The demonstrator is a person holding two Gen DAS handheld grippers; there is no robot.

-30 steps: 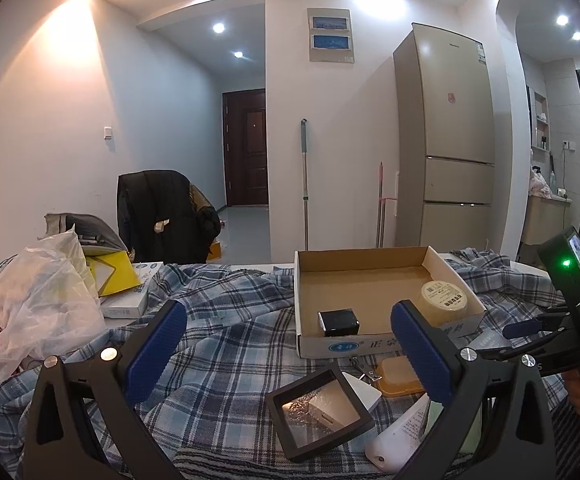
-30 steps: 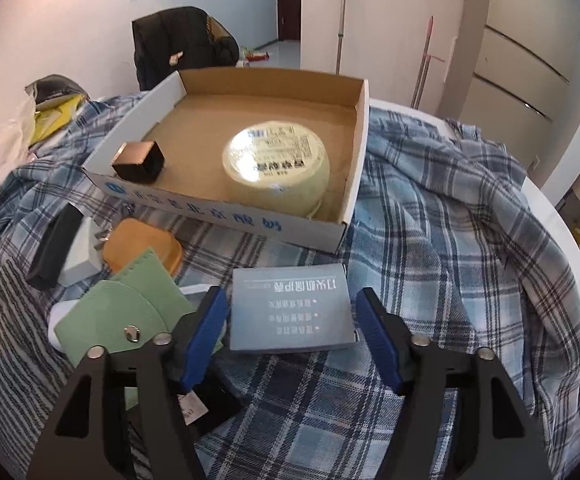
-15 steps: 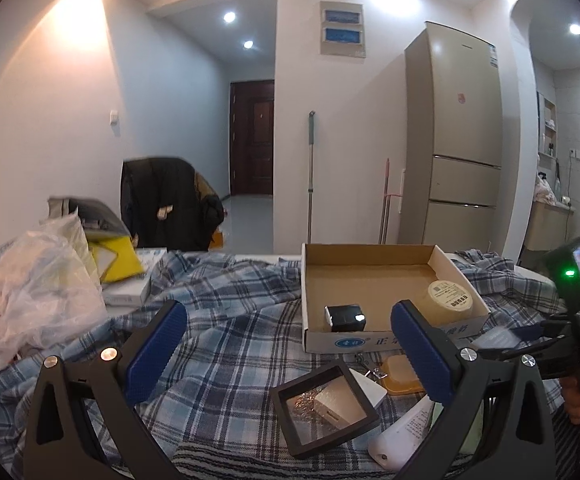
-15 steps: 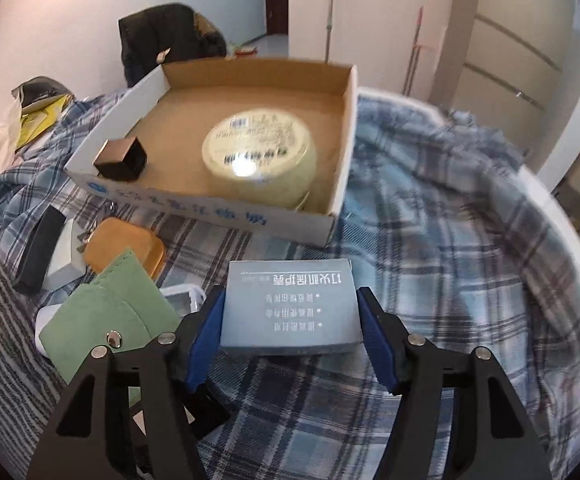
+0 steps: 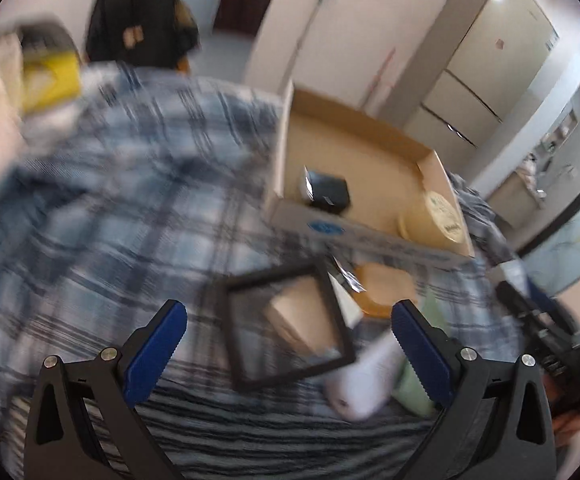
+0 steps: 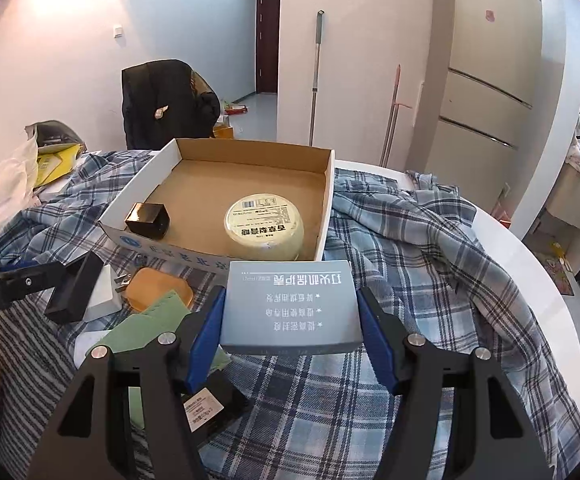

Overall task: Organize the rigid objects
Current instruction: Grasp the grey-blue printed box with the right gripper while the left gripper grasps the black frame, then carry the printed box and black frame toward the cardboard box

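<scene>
We see the right hand-held gripper (image 6: 290,316) clamped on a grey-blue box (image 6: 290,306) (white print on its lid), held above the plaid cloth (image 6: 430,280) just in front of the cardboard tray (image 6: 326,208). In the tray sit a round pale tub (image 6: 264,224) and a small black box (image 6: 147,220). The left hand-held gripper (image 5: 290,340) stands wide open, empty, over a black frame (image 5: 285,324).
</scene>
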